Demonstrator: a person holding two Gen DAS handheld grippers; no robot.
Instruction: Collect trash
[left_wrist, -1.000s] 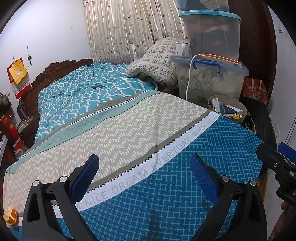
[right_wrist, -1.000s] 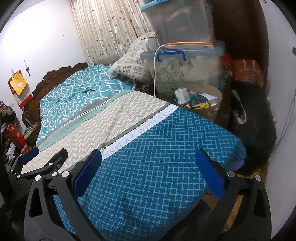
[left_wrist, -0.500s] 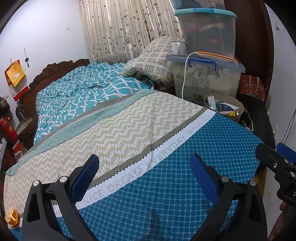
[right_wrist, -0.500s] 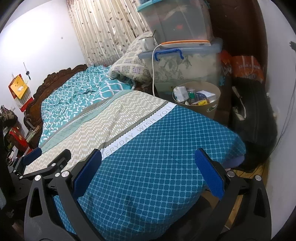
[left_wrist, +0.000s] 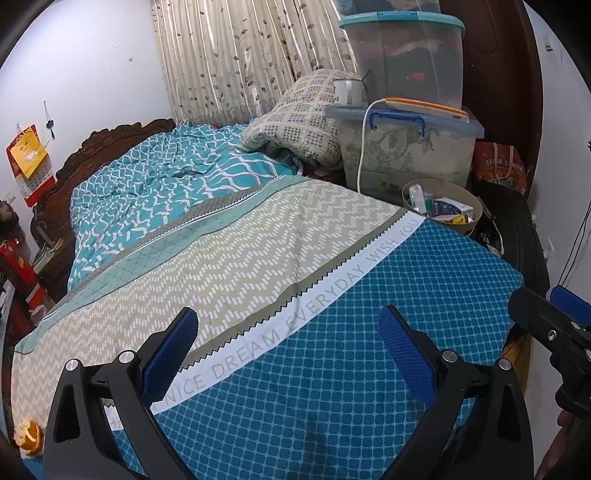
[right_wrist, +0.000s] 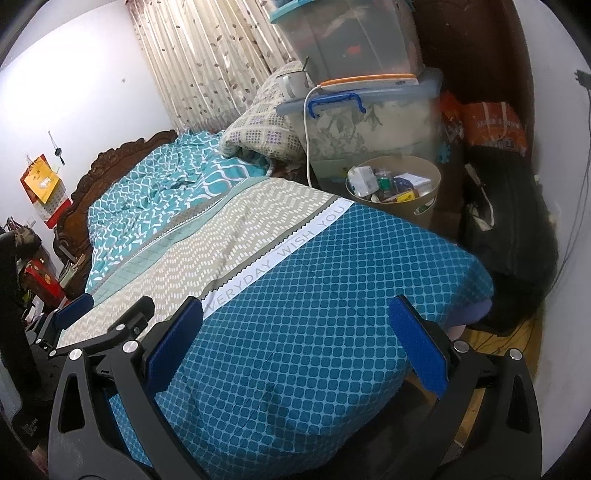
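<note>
A piece of orange peel (left_wrist: 28, 437) lies on the bed cover at the far lower left of the left wrist view. A beige trash bin (left_wrist: 474, 216) (right_wrist: 428, 184) with several boxes and bottles in it stands at the bed's far right corner. My left gripper (left_wrist: 288, 328) hovers over the blue part of the cover, open, nothing between its fingers. My right gripper (right_wrist: 295, 321) is open too, above the bed's right corner, and empty. Each gripper shows at the edge of the other's view.
The bed (left_wrist: 258, 240) fills both views. Behind the bin stand stacked clear storage boxes (left_wrist: 406, 122) with a mug (left_wrist: 347, 92) and a white cable. A folded quilt (left_wrist: 295, 118) lies by the curtain. A black bag (right_wrist: 506, 229) sits right of the bin.
Both views have pulled back and tilted slightly, so the bin and boxes sit a little further off. The grippers' opening has not changed.
</note>
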